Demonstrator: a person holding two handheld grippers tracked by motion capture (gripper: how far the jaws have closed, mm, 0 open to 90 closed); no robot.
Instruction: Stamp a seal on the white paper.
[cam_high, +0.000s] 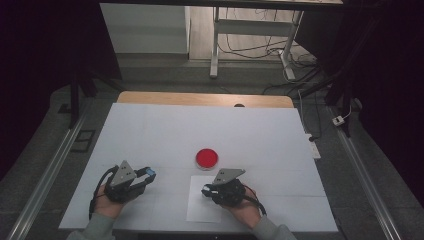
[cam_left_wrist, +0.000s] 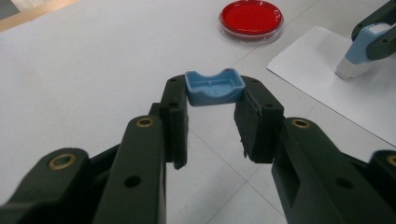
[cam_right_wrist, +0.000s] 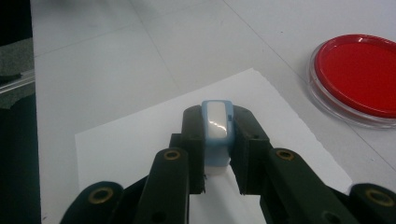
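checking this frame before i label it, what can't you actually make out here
- Lower end of the blue and white plastic stamp: right gripper view, hidden by the right hand-held gripper clamped on it, so contact with the white paper sheet is unclear.
- Underside of the small blue plastic cap: left gripper view, faces away, held in the left hand-held gripper.
- Contents of the round red-filled clear dish: high view, too small.

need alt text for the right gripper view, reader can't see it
The right gripper is clamped on a small blue and white stamp, held over a white sheet of paper on a white table. A round red dish with a clear rim sits at upper right.
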